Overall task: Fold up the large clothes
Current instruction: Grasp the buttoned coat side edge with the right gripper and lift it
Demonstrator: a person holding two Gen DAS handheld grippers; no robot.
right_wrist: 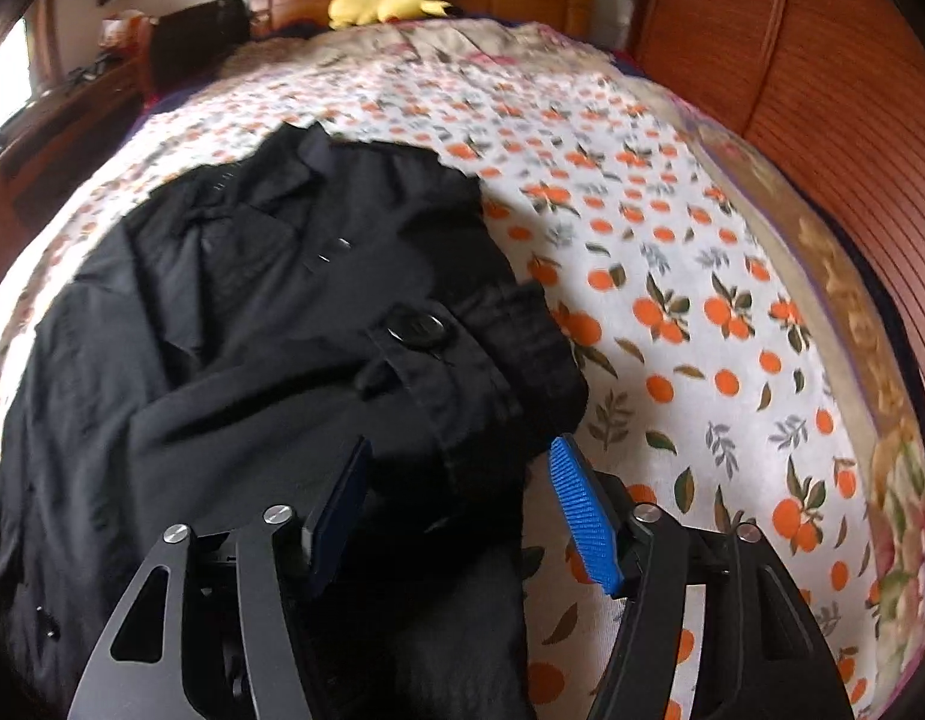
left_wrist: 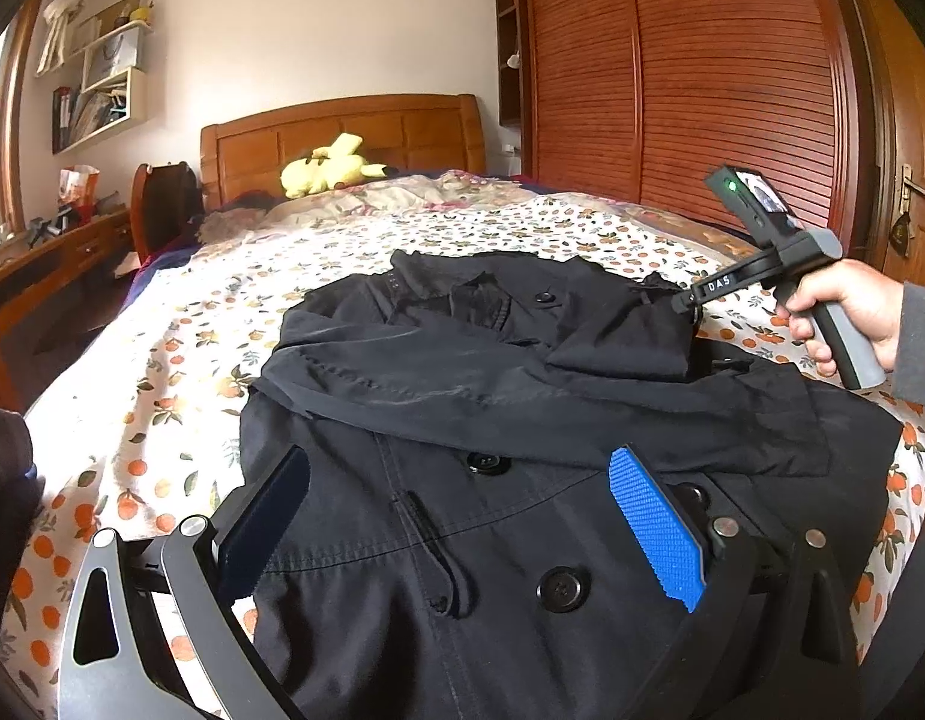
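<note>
A black button-front coat [left_wrist: 462,540] lies face up on the orange-print bed sheet [left_wrist: 162,390], collar toward the headboard. One sleeve [left_wrist: 432,384] is folded across its chest. My left gripper [left_wrist: 459,453] hangs open over the coat's front, its pads wide apart with nothing pinched. A hand [left_wrist: 846,306] holds my right gripper [left_wrist: 693,315] at the coat's right side. In the right wrist view the right gripper [right_wrist: 462,443] points steeply down at the coat [right_wrist: 252,330]. The cuff [right_wrist: 462,372], with a buttoned strap [right_wrist: 417,324], lies between its parted fingers, and a sliver of sheet shows beside the blue pad [right_wrist: 582,516].
A yellow plush toy [left_wrist: 327,168] and crumpled bedding sit by the wooden headboard [left_wrist: 342,120]. A slatted wooden wardrobe [left_wrist: 702,90] runs along the right of the bed. A desk [left_wrist: 54,258] with clutter and wall shelves stand at the left. Bare sheet [right_wrist: 702,330] lies right of the coat.
</note>
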